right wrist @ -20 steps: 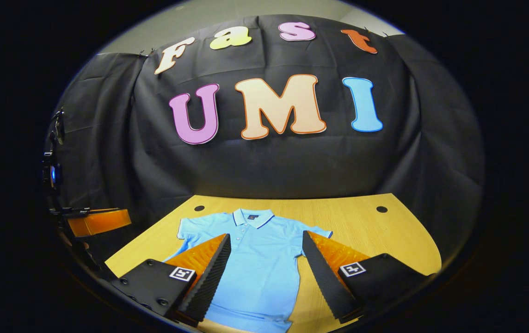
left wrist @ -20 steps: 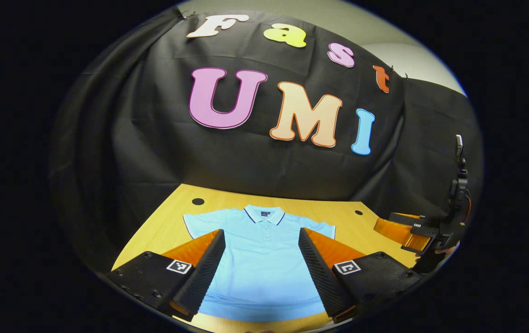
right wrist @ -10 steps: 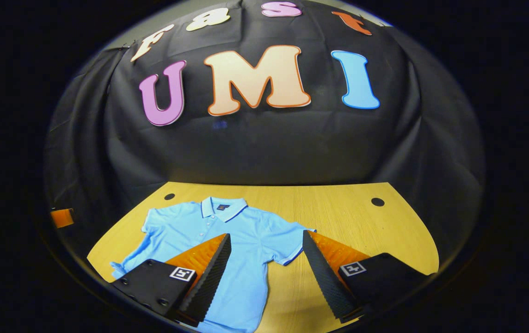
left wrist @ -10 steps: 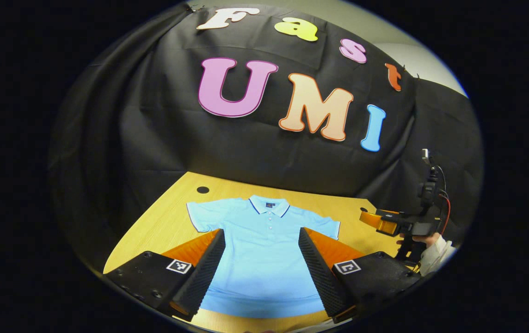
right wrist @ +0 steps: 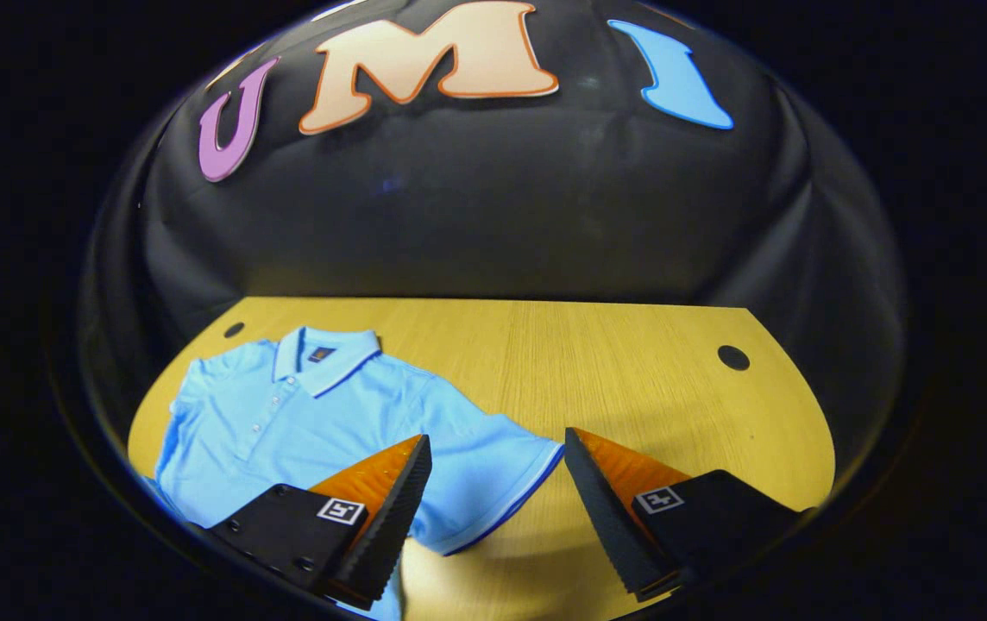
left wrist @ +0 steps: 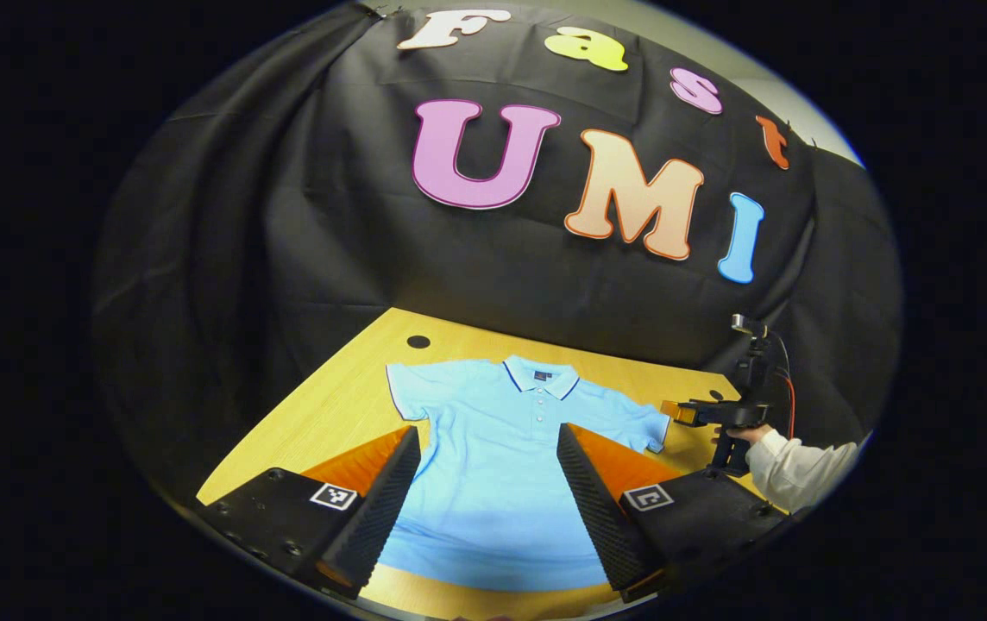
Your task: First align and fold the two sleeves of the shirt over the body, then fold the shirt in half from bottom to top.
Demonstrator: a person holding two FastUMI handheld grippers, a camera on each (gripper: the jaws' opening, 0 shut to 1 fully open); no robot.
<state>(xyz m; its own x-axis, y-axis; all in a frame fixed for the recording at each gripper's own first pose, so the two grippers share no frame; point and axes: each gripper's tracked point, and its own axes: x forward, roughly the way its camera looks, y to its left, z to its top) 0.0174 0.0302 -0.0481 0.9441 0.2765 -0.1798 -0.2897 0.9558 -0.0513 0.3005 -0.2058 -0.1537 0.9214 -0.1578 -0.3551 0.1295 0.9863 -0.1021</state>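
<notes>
On the table (left wrist: 330, 414) one light blue polo shirt (left wrist: 502, 483) lies flat and face up, its long axis running from the near edge toward the black cloth wall, collar at the far end and hem toward the left hand-held gripper (left wrist: 488, 509). The collar (left wrist: 541, 378) has a thin dark edge with a small dark tag inside, and a short buttoned placket runs below it. Two short sleeves spread out to the sides, each trimmed with a dark line at the cuff. The left hand-held gripper hovers over the lower body of the shirt, fingers spread wide and holding nothing. In the right gripper view, the right hand-held gripper (right wrist: 493, 517) is also wide apart and empty, its two fingers straddling the cuff of the sleeve (right wrist: 493, 492) nearest it. In the left gripper view it sits just beside that sleeve, held by a hand with a pale cuff (left wrist: 791, 470). Two dark round holes mark the table's far corners.
</notes>
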